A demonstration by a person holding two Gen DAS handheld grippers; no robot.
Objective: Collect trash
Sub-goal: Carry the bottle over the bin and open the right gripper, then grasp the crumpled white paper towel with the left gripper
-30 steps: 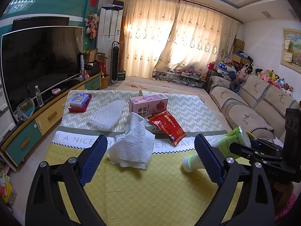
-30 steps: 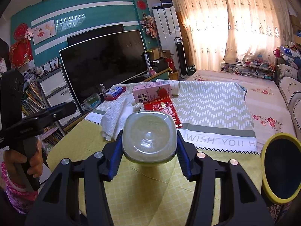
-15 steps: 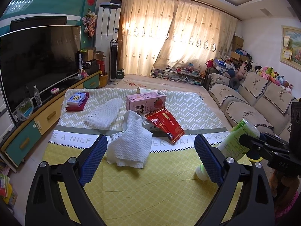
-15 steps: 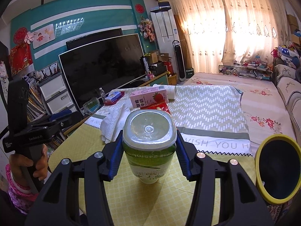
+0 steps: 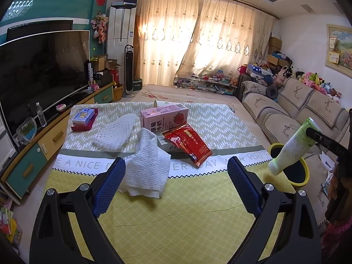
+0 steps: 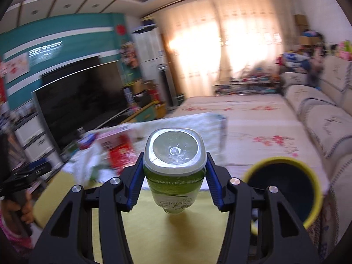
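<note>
Right wrist view: right gripper (image 6: 175, 184) clamps the green bottle (image 6: 175, 167) across its body, base toward the lens, neck pointing down. A second ago the bottle lay near the tabletop; now it is lifted clear and swung right, and the background is motion-blurred. The yellow-rimmed bin (image 6: 283, 189) sits larger in frame, just right of the fingers. Left wrist view confirms: bottle (image 5: 290, 147) hangs tilted, neck down, at the bin (image 5: 288, 169) rim line, not yet inside as far as can be told.

Left gripper (image 5: 176, 180) has barely shifted: fingers spread wide, holding nothing, hovering over the yellow tablecloth (image 5: 187, 215) just short of the white paper towel (image 5: 147, 165).

Judgement: first item is nearly binned; release should wait until the bottle is over the opening. Remaining on the table: towel, red wrapper (image 5: 189, 143), pink milk carton (image 5: 165, 118), white mesh sleeve (image 5: 114, 134).
</note>
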